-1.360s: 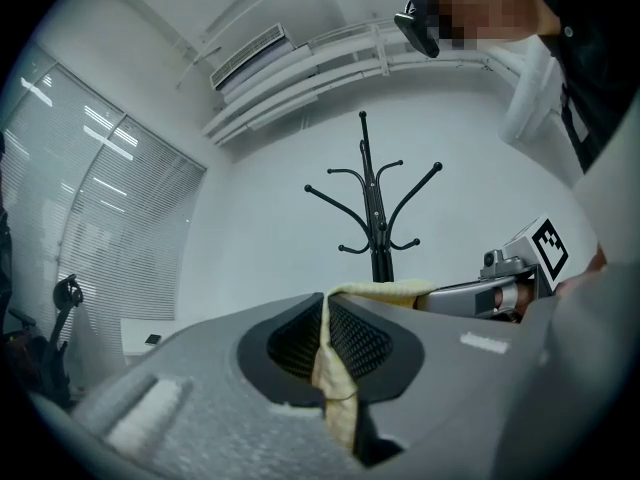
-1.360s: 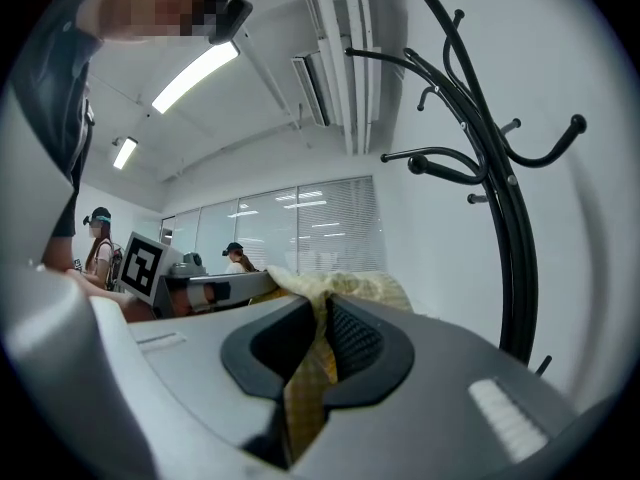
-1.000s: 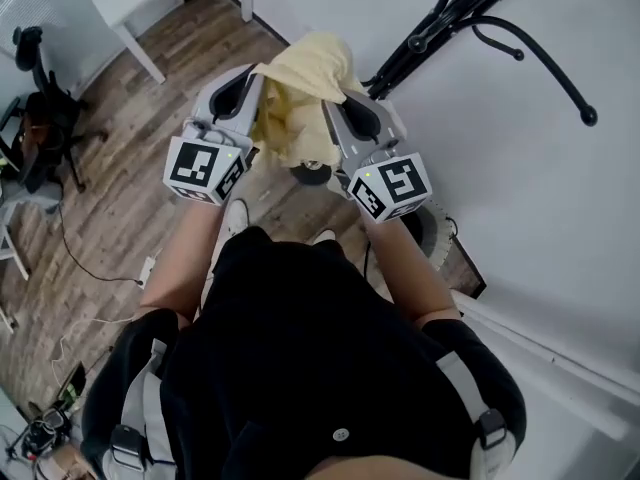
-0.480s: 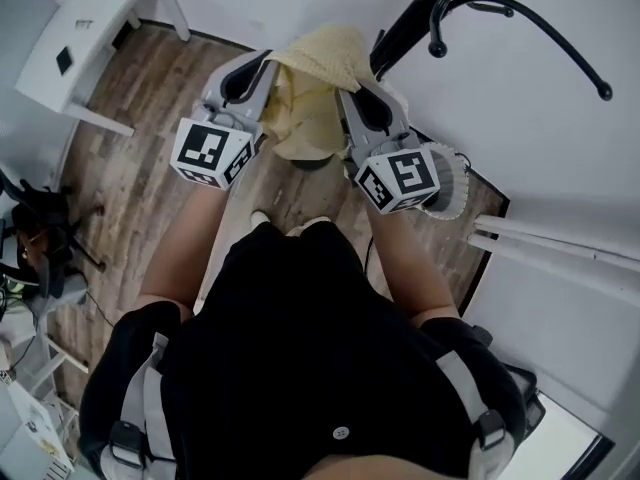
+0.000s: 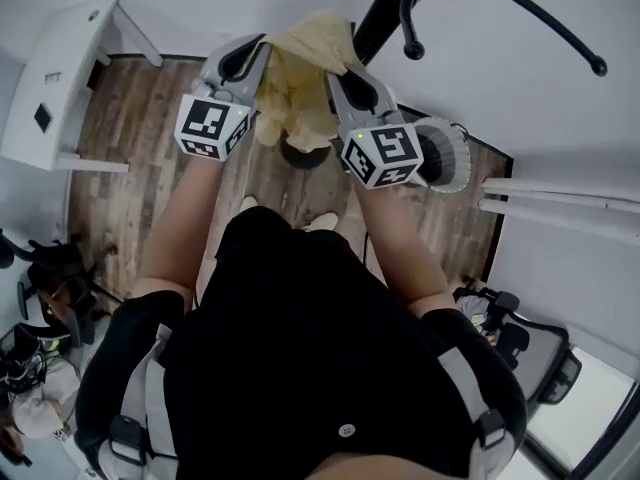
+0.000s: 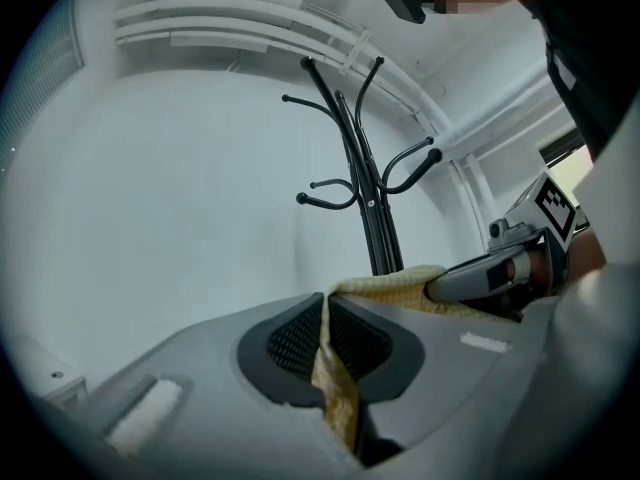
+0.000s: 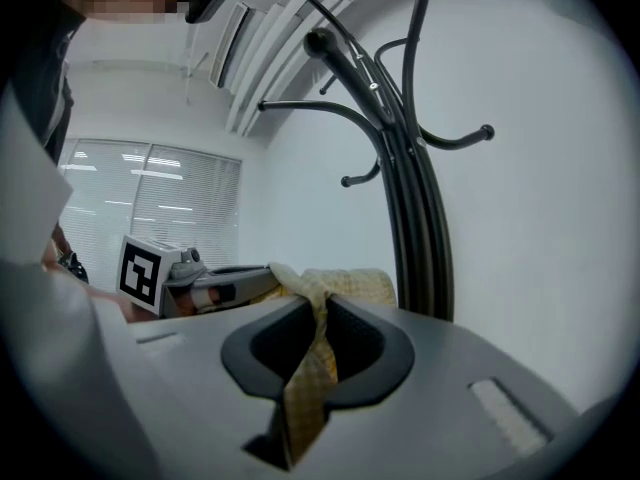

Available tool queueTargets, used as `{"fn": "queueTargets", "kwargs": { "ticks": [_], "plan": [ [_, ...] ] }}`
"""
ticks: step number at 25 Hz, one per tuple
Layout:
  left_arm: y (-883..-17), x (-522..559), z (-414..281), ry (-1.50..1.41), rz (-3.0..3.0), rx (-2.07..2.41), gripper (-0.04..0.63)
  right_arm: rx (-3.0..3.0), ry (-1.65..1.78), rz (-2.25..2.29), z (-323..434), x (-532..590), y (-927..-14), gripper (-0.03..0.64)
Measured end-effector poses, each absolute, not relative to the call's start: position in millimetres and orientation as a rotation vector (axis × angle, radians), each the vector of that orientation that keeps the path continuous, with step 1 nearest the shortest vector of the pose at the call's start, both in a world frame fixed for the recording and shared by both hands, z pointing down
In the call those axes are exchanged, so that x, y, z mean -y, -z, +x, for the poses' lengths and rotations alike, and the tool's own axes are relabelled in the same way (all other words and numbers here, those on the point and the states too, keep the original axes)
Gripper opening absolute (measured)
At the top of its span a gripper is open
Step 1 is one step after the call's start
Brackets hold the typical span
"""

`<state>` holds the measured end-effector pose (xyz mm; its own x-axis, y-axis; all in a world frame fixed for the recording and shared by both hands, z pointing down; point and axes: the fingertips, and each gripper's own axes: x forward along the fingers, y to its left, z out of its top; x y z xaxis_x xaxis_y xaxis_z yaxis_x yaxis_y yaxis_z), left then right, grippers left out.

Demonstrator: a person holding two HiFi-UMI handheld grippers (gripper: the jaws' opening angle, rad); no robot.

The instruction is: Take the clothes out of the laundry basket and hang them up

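A pale yellow knitted garment [image 5: 300, 78] hangs stretched between both grippers, held up in front of the person. My left gripper [image 5: 262, 48] is shut on its left edge, and the cloth [image 6: 335, 388] is pinched between the pads. My right gripper [image 5: 335, 68] is shut on the right edge, where the fabric [image 7: 310, 358] bunches in the jaws. The black coat rack [image 5: 385, 13] stands right behind the garment, its curved hooks [image 6: 370, 208] [image 7: 410, 198] rising above both grippers. A white round laundry basket [image 5: 445, 153] sits on the wooden floor to the right, below the right gripper.
A white table [image 5: 60, 78] stands at the left against the wall. A black office chair [image 5: 55, 278] and cables lie at the lower left. White rails [image 5: 560, 203] run along the right wall, with dark gear [image 5: 500, 318] on the floor below them.
Both grippers have swung together with the yellow garment towards the coat rack's pole, and the head view has turned with them. The grips have not changed.
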<state>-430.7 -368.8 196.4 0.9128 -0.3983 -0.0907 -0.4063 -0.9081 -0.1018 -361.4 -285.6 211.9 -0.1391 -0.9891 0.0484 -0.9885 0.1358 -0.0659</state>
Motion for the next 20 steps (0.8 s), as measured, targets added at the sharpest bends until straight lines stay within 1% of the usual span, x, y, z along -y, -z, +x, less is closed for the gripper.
{"fn": "queueTargets", "kwargs": {
  "ticks": [11, 20],
  "plan": [
    [-270.9, 416.6, -375.5, 0.097, -3.015, -0.147, 0.011, -1.909, 0.278, -2.479, -324.0, 314.8, -275.9, 0.037],
    [-342.4, 419.3, -331.3, 0.196, -3.132, 0.012, 0.011, -1.551, 0.531, -2.559, -287.6, 310.4, -344.3, 0.037]
  ]
}}
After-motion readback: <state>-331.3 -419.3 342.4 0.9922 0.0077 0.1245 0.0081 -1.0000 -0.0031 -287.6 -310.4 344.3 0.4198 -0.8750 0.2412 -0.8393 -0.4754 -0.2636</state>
